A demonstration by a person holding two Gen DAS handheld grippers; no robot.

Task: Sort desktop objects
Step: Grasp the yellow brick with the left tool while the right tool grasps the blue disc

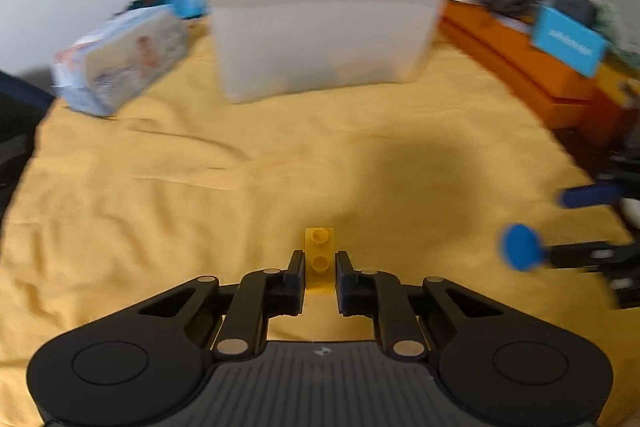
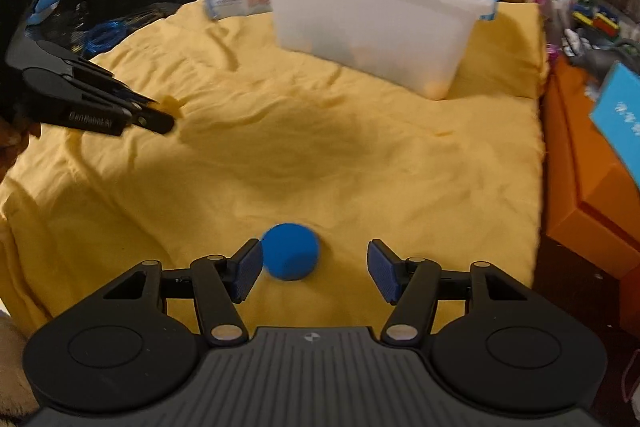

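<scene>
Left claw clamped on yellow toy brick, right claw agape around blue ball on yellow cloth.

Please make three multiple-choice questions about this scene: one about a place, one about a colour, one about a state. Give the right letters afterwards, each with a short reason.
1. Where does the blue ball lie?
A. inside the white bin
B. on the yellow cloth, between the fingers of the right gripper
C. on the orange box

2. What colour is the small brick in the left gripper?
A. yellow
B. red
C. green

3. In what state is the right gripper?
A. shut on the ball
B. open, with the ball near one pad
C. out of view

Answers: 1 B, the ball rests on the yellow cloth in front of the white bin. 2 A, the studded brick is yellow. 3 B, a wide gap shows beside the ball.
</scene>
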